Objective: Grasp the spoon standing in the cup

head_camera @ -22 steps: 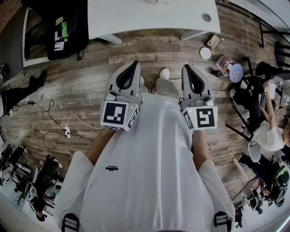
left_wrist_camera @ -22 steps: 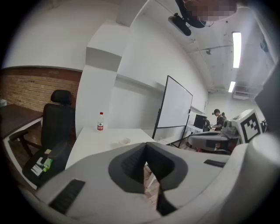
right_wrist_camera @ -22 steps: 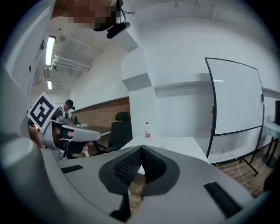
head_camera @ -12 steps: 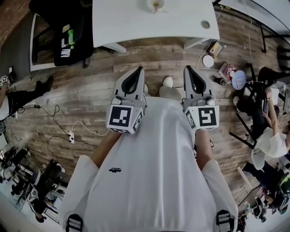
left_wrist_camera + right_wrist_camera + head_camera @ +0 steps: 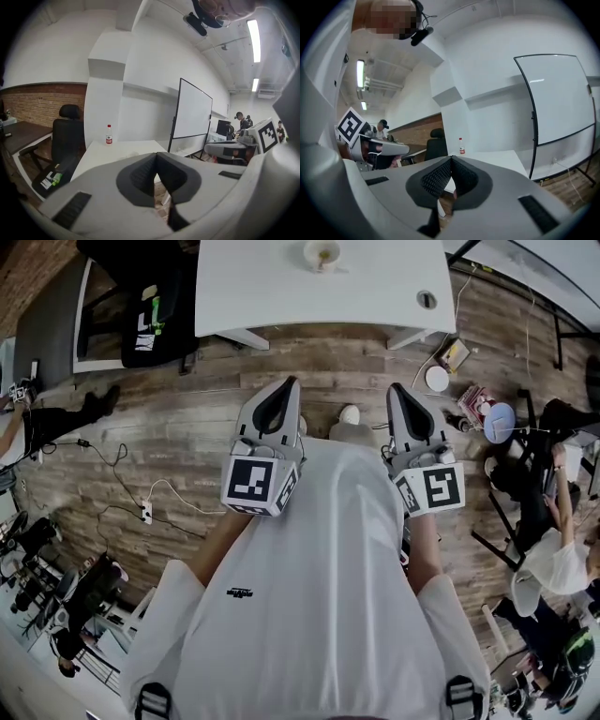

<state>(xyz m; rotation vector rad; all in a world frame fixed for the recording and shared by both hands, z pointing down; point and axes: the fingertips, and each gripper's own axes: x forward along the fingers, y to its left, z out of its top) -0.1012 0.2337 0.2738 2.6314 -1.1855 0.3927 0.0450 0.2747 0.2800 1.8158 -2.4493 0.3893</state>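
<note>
A small cup [image 5: 322,254] stands on the white table [image 5: 281,287] at the far edge of the head view; the spoon in it is too small to make out. Both grippers are held in front of the person's chest, well short of the table and above the wooden floor. My left gripper [image 5: 289,383] is shut with nothing between its jaws, and its tips meet in the left gripper view [image 5: 156,155]. My right gripper [image 5: 395,389] is likewise shut and empty [image 5: 451,159]. Neither gripper view shows the cup.
A plastic bottle [image 5: 108,134] stands on the table's far end. A black office chair [image 5: 141,306] sits left of the table and a whiteboard [image 5: 192,115] to its right. Cables [image 5: 122,493] lie on the floor, with clutter [image 5: 478,399] and seated people at the right.
The table has slid further into the head view and the cup now shows on it. Both grippers stay shut in front of the chest.
</note>
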